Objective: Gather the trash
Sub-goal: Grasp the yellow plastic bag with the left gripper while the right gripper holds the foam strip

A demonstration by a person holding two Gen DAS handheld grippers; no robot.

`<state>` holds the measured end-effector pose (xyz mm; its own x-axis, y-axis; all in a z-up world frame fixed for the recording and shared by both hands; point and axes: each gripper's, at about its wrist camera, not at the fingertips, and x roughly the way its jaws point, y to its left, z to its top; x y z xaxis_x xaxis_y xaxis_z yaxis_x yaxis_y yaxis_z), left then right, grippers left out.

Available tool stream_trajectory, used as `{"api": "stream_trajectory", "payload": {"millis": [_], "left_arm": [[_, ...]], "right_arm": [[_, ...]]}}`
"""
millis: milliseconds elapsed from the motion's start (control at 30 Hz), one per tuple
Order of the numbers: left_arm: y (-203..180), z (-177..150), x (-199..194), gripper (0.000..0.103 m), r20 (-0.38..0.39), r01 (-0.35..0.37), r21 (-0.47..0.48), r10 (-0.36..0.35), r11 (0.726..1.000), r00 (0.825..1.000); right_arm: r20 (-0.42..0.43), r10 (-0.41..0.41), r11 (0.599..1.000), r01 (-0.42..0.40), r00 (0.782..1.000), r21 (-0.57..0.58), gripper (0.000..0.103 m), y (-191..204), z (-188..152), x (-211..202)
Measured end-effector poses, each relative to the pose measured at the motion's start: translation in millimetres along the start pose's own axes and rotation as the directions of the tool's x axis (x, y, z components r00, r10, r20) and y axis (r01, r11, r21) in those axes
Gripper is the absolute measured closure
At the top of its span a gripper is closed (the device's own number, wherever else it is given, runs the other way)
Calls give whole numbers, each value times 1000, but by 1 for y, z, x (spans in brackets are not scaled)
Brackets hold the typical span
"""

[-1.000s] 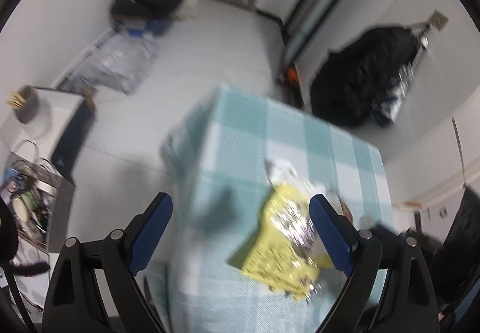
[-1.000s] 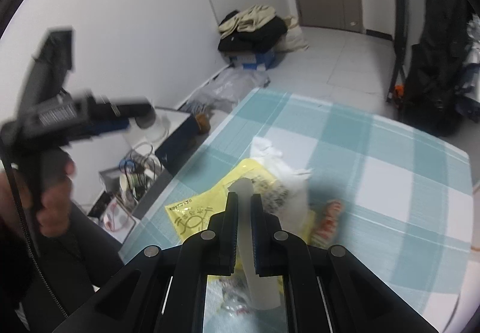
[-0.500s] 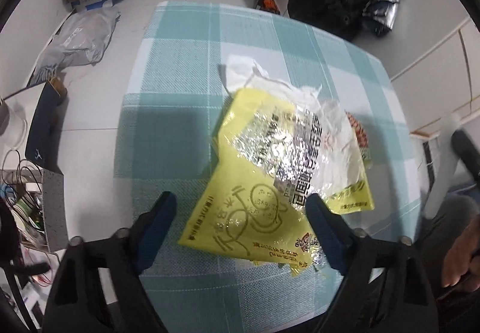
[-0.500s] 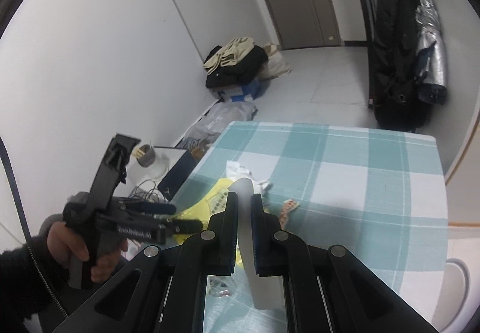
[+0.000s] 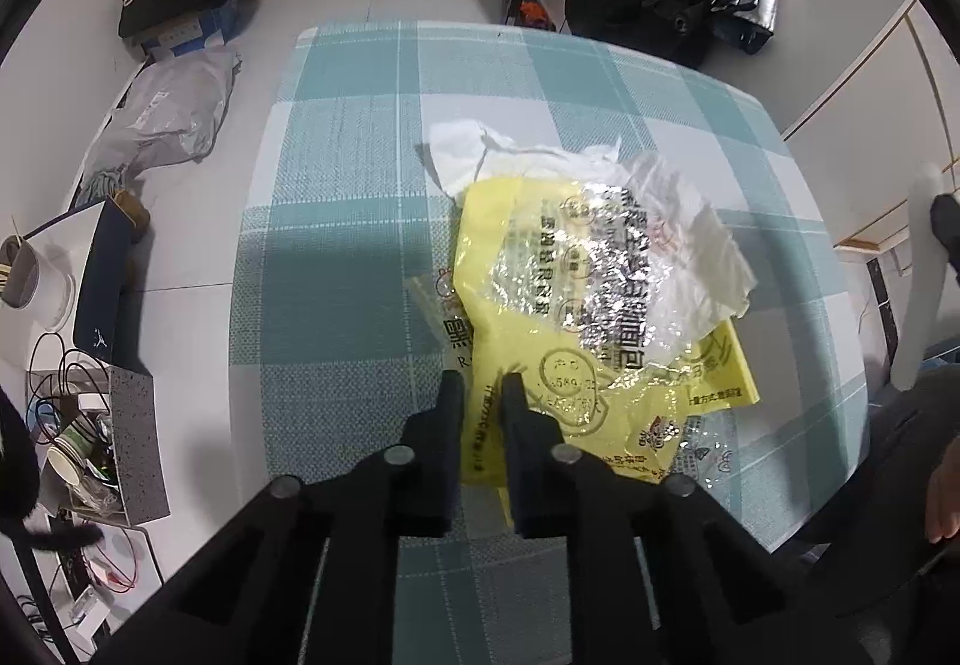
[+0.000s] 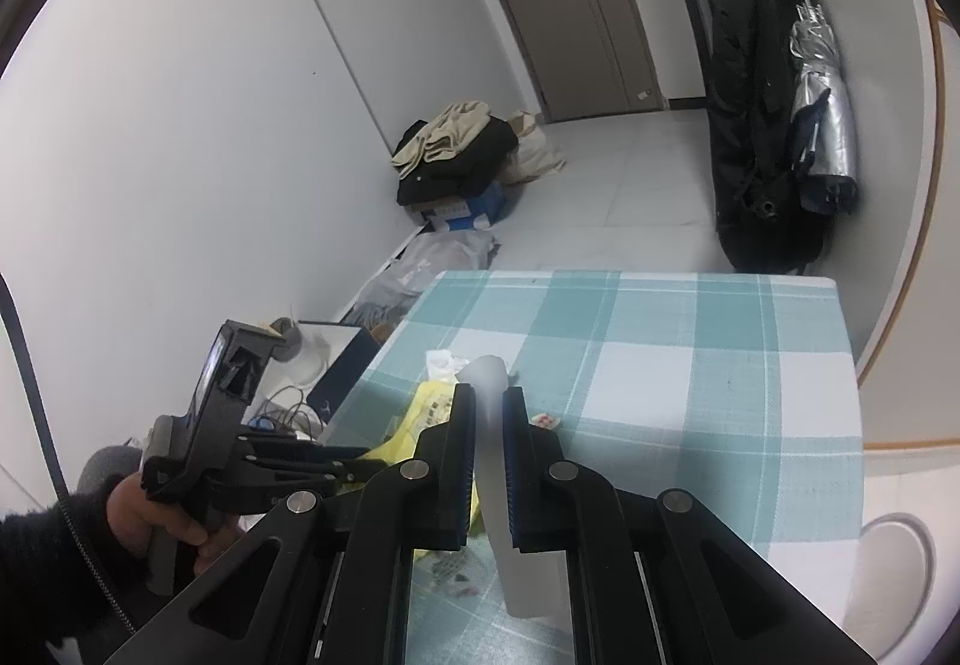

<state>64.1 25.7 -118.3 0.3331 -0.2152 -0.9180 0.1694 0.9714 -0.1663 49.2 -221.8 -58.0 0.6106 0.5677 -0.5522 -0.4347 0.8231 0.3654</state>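
The left gripper (image 5: 482,395) has its jaws pinched shut on the near edge of the yellow snack bag (image 5: 576,329); a narrow strip of film stands between the pads. To do this pick well, I judge the lift should be slow and straight up, so the slippery film does not slide out, and so the crumpled white wrapper (image 5: 678,239) lying on the bag's far half either rides along or falls clear. The right gripper (image 6: 489,419) is clamped on a whitish, translucent strip (image 6: 516,563) that runs along its fingers and pokes out beyond the tips.

Out from the left jaws, the bag lies flat on the checked tablecloth (image 5: 336,221), its long axis running away from the fingertips and slanting right, opened foil-lined end farthest off. A small red wrapper (image 6: 545,419) sits just right of the right fingertips.
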Motion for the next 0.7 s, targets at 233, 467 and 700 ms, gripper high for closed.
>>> {"api": "stream_trajectory", "payload": {"millis": [233,467,700], "left_arm": [[1,2,-9,102,32,45,-18,-45,999,998],[1,3,-28,102,98,115,-29,-112,993,989],[11,3,-10,101,16,175,-101,-174,979,985]], "right_arm": [[-10,-8,1000,8,1000,8,95,-2,-3,3],[-17,-15,1000,16,1000,25,95,-4,-5,7],[-27,-15,999,16,1000,42,95,-4,-6,12]]}}
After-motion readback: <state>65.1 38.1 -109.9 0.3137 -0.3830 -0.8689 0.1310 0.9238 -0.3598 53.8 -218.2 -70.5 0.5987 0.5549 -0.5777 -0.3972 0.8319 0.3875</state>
